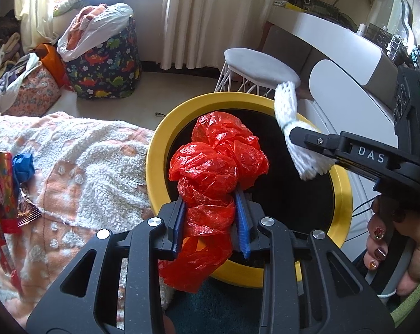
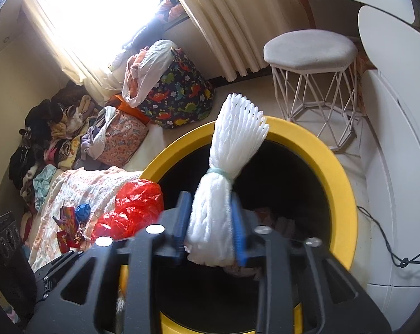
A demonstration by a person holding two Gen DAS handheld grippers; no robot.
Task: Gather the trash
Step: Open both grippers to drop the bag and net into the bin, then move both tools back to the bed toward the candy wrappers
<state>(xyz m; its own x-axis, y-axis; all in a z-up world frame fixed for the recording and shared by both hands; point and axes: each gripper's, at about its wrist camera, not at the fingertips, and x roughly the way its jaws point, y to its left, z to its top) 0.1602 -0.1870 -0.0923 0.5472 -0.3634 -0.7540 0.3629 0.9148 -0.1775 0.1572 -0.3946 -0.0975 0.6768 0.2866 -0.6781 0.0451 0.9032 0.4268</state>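
My left gripper (image 1: 211, 220) is shut on a crumpled red plastic bag (image 1: 218, 158) and holds it over the yellow-rimmed black bin (image 1: 342, 194). My right gripper (image 2: 210, 225) is shut on a white foam net sleeve (image 2: 226, 167), held above the bin's (image 2: 341, 172) opening. The sleeve (image 1: 290, 117) and the right gripper also show in the left wrist view at the bin's right rim. The red bag (image 2: 132, 208) shows at the bin's left in the right wrist view. Some trash lies deep inside the bin.
A fleecy blanket (image 1: 79, 161) left of the bin holds red wrappers (image 1: 4, 194) and a blue crumpled piece (image 1: 22, 165). A white stool (image 2: 310, 53) stands behind the bin. A dinosaur-print bag (image 1: 104, 66), clothes piles and a white desk (image 1: 335, 41) surround it. A cable (image 2: 388, 247) lies on the floor.
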